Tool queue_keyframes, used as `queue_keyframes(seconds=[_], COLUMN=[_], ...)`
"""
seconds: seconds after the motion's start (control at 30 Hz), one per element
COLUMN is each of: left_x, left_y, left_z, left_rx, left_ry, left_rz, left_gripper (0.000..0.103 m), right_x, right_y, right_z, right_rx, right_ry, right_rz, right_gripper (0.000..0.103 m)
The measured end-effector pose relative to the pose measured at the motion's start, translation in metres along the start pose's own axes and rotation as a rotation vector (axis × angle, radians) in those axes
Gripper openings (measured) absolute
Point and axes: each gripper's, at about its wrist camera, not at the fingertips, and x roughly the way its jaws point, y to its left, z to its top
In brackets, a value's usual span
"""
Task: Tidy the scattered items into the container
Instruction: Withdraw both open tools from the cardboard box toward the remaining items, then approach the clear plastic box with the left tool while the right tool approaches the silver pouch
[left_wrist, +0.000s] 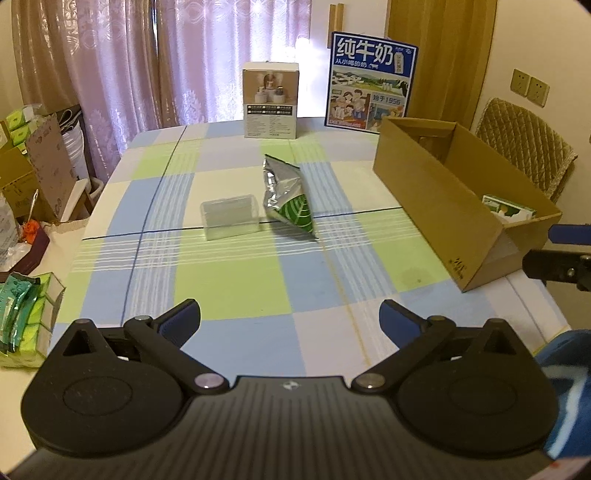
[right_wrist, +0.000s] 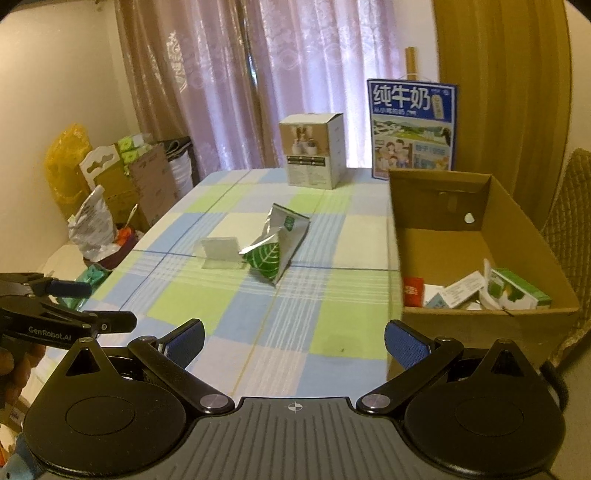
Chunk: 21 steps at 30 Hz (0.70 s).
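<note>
A silver and green snack bag (left_wrist: 286, 195) lies mid-table; it also shows in the right wrist view (right_wrist: 279, 247). A clear plastic box (left_wrist: 231, 217) sits just left of it, also seen from the right wrist (right_wrist: 220, 252). An open cardboard box (left_wrist: 436, 199) stands at the right, holding several small cartons (right_wrist: 480, 291). My left gripper (left_wrist: 290, 319) is open and empty above the near table edge. My right gripper (right_wrist: 294, 339) is open and empty, beside the cardboard box (right_wrist: 443, 236).
A white product box (left_wrist: 270, 99) and a blue milk carton case (left_wrist: 371, 83) stand at the table's far end. Clutter of boxes and bags (left_wrist: 33, 177) sits off the left side. A padded chair (left_wrist: 528, 147) stands behind the cardboard box.
</note>
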Motion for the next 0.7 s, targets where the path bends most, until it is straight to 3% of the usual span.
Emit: queue_keyframes(seconds=[0.7], left_x=[0.041], left_y=[0.039], left_z=[-0.001], left_rx=[0.034], left_ry=[0.046], left_rz=[0.016], left_gripper=[0.101], right_x=[0.072], right_y=[0.03], right_z=[0.006], right_rx=[-0.037], right_ry=[0.087], right_rz=[0.06], right_gripper=[0.101])
